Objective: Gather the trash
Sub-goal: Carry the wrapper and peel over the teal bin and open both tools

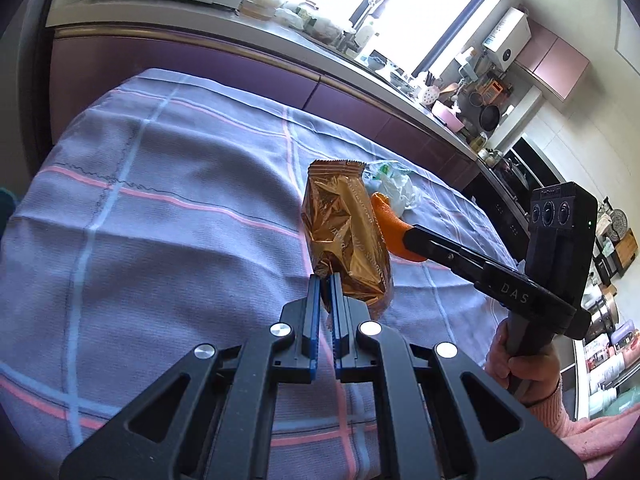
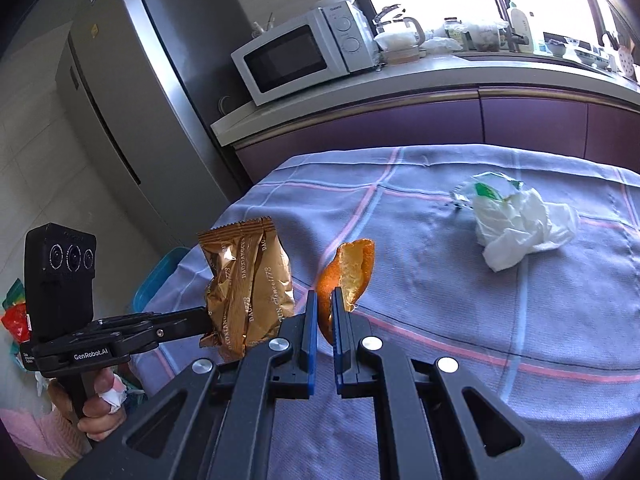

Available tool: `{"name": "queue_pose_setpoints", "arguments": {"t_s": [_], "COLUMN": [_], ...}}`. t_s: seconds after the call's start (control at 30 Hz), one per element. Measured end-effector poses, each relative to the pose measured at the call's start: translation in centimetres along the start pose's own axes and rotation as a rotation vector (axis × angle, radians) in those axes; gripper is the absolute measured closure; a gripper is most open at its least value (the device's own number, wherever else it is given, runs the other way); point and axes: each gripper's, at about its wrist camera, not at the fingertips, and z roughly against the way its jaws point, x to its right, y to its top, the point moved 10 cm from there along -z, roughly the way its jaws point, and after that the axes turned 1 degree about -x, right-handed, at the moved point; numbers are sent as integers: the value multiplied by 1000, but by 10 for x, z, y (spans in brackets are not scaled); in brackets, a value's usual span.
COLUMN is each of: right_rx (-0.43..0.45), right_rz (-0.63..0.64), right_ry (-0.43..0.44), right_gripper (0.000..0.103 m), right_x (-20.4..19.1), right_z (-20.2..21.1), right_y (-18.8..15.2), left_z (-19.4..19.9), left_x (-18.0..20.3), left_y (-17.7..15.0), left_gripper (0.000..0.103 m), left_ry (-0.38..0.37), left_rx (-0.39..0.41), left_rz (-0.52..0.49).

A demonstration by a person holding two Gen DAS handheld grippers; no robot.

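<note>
Over the plaid tablecloth (image 2: 460, 280), the left gripper (image 1: 325, 280) is clamping a gold snack wrapper (image 1: 346, 240), partly hiding the orange peel (image 2: 350, 276) that the right gripper (image 2: 325, 298) is pinching.

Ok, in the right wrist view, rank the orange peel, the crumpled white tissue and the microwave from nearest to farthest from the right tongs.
1. Orange peel: pinched in the right tongs, just ahead.
2. Crumpled white tissue: on the checked tablecloth, ahead to the right.
3. Microwave: on the counter beyond the table, upper left.
</note>
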Motion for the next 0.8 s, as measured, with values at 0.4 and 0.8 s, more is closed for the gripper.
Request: {"name": "queue_pose_setpoints", "arguments": {"t_s": [0.4,0.8], "right_rx": [-53,-131], "right_rz": [158,290], "right_ry": [152,301], "right_gripper": [97,97], "right_x": [-94,-182], "right_z": [-50,-99], "right_y": [19,18], "left_z": [82,161], "left_x": [-89,-178], "left_y": [1,-6], "left_gripper": [98,98], "left_ry": [120,273], "left_rx": [128,243], "left_rz": [148,293]}}
